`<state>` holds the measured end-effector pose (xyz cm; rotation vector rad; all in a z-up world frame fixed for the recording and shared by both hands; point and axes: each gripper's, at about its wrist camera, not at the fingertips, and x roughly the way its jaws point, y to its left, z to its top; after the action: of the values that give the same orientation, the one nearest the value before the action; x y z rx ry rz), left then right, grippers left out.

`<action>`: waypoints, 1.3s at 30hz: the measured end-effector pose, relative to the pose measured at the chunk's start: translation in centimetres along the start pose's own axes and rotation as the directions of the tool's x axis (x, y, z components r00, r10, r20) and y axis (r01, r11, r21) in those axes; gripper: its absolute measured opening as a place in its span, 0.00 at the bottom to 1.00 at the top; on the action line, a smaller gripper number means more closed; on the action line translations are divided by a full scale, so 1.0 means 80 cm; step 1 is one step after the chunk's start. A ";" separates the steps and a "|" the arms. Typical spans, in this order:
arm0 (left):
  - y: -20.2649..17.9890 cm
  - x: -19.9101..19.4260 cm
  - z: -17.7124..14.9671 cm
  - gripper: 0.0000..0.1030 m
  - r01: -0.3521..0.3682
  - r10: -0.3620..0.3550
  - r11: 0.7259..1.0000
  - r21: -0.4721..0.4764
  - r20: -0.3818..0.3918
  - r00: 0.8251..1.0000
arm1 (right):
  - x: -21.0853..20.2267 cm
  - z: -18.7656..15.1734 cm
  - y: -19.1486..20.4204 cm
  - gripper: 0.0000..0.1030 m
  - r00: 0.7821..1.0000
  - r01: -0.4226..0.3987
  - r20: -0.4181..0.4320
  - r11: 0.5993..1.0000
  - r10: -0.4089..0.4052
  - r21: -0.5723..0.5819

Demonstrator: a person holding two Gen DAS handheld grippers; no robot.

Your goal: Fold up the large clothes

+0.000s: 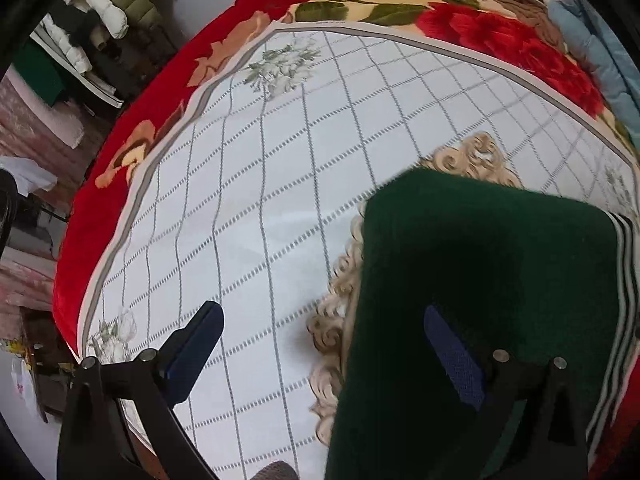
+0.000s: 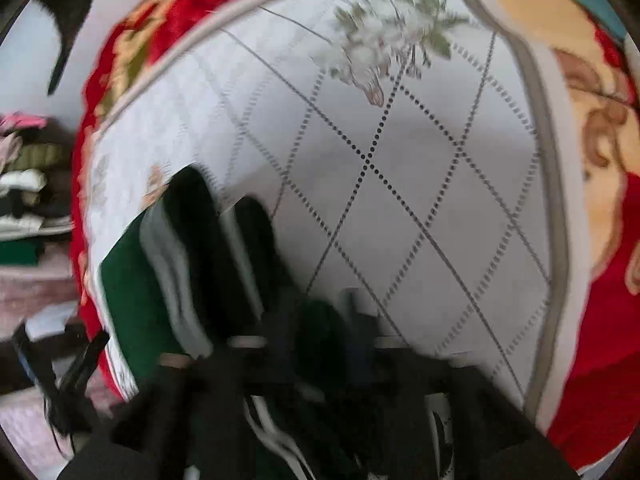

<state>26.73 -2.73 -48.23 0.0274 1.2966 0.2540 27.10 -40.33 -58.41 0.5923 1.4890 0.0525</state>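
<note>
Green garment (image 1: 480,280) w/ striped trim lying on white quilted mat (image 1: 260,200) near its edge, mat atop red floral blanket (image 1: 500,36), left gripper (image 1: 320,344) spread wide, one finger over garment, right gripper (image 2: 320,344) blurred, jaws apart, dark-green fabric between, grip unclear.

The left gripper (image 1: 320,352) has black angular arms tipped with flat fingers (image 1: 196,344) faced in dark blue textured pads, with round silver screw heads at the joints. The right gripper (image 2: 316,340), blurred, shows the same black frame and pale round fasteners.
</note>
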 end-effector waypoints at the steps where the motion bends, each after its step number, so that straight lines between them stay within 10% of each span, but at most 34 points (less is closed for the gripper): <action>1: -0.002 -0.005 -0.007 1.00 0.008 -0.008 1.000 0.001 -0.004 1.000 | -0.012 -0.011 -0.005 0.78 1.000 -0.030 0.008 1.000 0.030 0.007; 5: -0.013 -0.019 -0.033 1.00 0.026 -0.025 0.999 0.029 -0.026 0.999 | -0.018 -0.070 -0.027 0.79 0.982 -0.154 -0.103 0.986 0.160 0.062; 10: -0.038 -0.010 -0.066 1.00 0.013 -0.007 0.994 0.105 -0.063 0.998 | 0.049 -0.119 -0.045 0.76 0.961 -0.113 -0.240 0.987 0.139 0.118; 14: -0.051 0.010 -0.083 1.00 -0.041 0.052 0.980 0.196 -0.054 0.997 | 0.043 -0.114 -0.036 0.13 0.962 -0.160 -0.195 0.975 0.189 0.157; 20: -0.057 0.017 -0.086 1.00 -0.048 0.058 0.967 0.250 -0.034 0.998 | 0.039 -0.110 -0.012 0.10 0.989 -0.002 -0.147 0.994 0.018 0.105; 27: -0.026 -0.007 -0.073 1.00 -0.024 0.032 0.989 0.144 -0.053 0.998 | 0.020 -0.090 0.006 0.16 0.989 -0.027 -0.140 0.992 0.044 0.123; 32: -0.014 -0.006 -0.043 1.00 -0.003 0.005 0.999 0.051 -0.038 0.999 | 0.006 -0.045 0.070 0.50 0.999 -0.042 -0.031 0.998 0.040 -0.041; 39: -0.026 0.006 -0.010 1.00 0.020 -0.020 1.000 0.023 -0.009 1.000 | 0.048 0.020 0.148 0.50 0.998 -0.069 -0.006 0.989 0.068 -0.134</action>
<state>26.40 -4.73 -49.22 0.0331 1.3082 0.2226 32.84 -29.23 -57.26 0.5342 1.4541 0.2055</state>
